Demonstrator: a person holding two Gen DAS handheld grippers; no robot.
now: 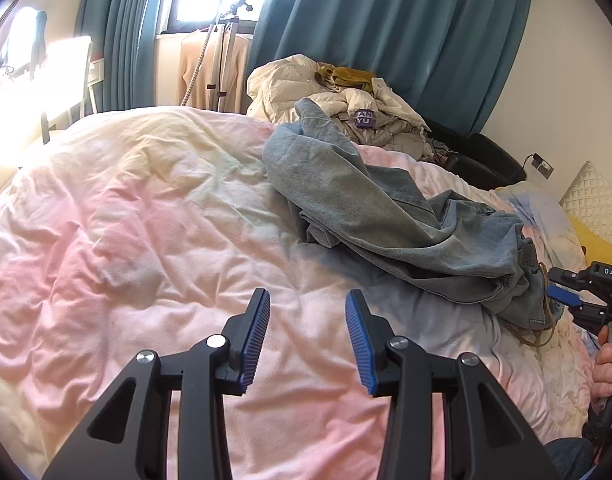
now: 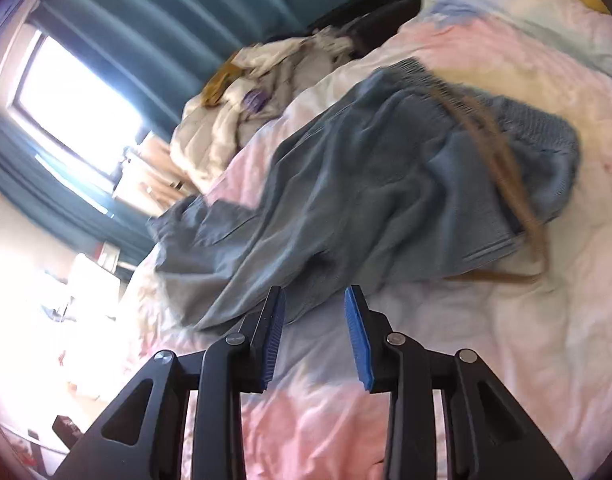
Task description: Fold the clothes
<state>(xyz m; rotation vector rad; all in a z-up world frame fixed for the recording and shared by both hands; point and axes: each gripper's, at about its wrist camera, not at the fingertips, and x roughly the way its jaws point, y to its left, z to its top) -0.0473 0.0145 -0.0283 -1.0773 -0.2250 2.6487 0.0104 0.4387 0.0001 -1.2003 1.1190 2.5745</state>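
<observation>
Item: grey-blue trousers [image 1: 390, 216], crumpled on the bed [image 1: 146, 220], brown drawstring [image 2: 502, 168] trailing at the waistband. Left claw [image 1: 308, 340] and right claw [image 2: 315, 334] both released, nothing between them. We should pinch the waistband corners, pull flat, then fold. Beyond: heaped white jacket [image 1: 346, 88].

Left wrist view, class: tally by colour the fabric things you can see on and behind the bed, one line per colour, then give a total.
Blue-grey: 1, the crumpled denim garment
Cream-white: 1, the puffy jacket
Mustard: 1, the small cloth on top of that jacket
Pink pastel: 1, the duvet
Teal: 2, the curtains
Total: 6
</observation>
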